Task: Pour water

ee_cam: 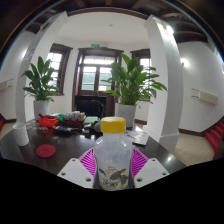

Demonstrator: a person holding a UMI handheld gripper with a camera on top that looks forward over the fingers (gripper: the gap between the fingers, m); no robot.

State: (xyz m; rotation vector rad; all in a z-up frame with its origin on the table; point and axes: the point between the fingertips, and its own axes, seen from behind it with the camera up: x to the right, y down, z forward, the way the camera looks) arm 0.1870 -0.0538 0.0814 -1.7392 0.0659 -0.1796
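Clear plastic bottle with a yellow screw cap, standing upright between the two fingers of the claw. Purple pads pressed against the bottle's sides left and right, no gap visible at either side; claw pinching the bottle. Cap still on. Some dark and pale content visible low inside the bottle; exact nature impossible to tell.

Dark glossy surface stretching ahead of the fingers. Small round red lid or dish lying flat on it, to the left of the bottle and well apart from it. Farther back, a cluster of mixed items in red, green and grey, too small to identify one by one. White cup-like shape standing near the left end of the surface.

Beyond the surface, two large green leafy plants: one at the left by a window, another in a pale square planter, right of centre. Dark-framed window or door between them. White square pillar at the right, red floor around its base.
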